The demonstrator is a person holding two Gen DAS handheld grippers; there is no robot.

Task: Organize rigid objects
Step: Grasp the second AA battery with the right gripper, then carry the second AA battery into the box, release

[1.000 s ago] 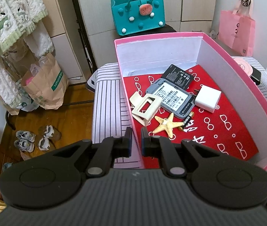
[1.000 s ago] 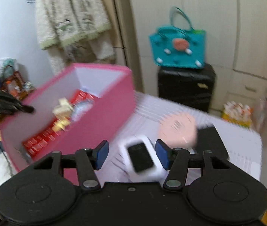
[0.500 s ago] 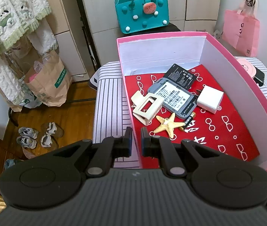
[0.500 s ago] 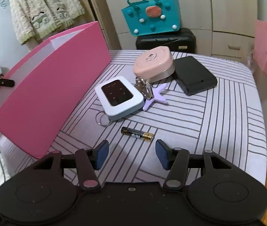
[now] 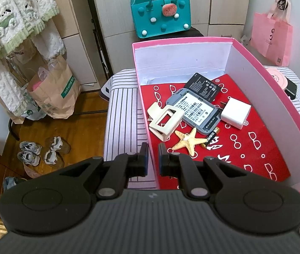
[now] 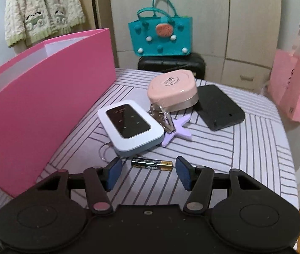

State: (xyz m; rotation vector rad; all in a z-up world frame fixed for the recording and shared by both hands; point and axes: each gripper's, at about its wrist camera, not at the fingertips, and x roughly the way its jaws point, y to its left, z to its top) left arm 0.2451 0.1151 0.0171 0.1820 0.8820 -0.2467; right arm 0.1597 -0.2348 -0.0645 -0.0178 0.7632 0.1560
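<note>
On striped top: battery (image 6: 152, 163) (right view only) | right fingers (image 6: 148, 174) spread | left fingers (image 5: 151, 158) pinching box wall (image 5: 147, 135)

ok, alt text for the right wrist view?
The open right gripper hovers just short of a battery lying crosswise on a striped tabletop. Behind it sit a white pocket router, a purple starfish, a pink case, a black wallet, and a pink box at left.
</note>
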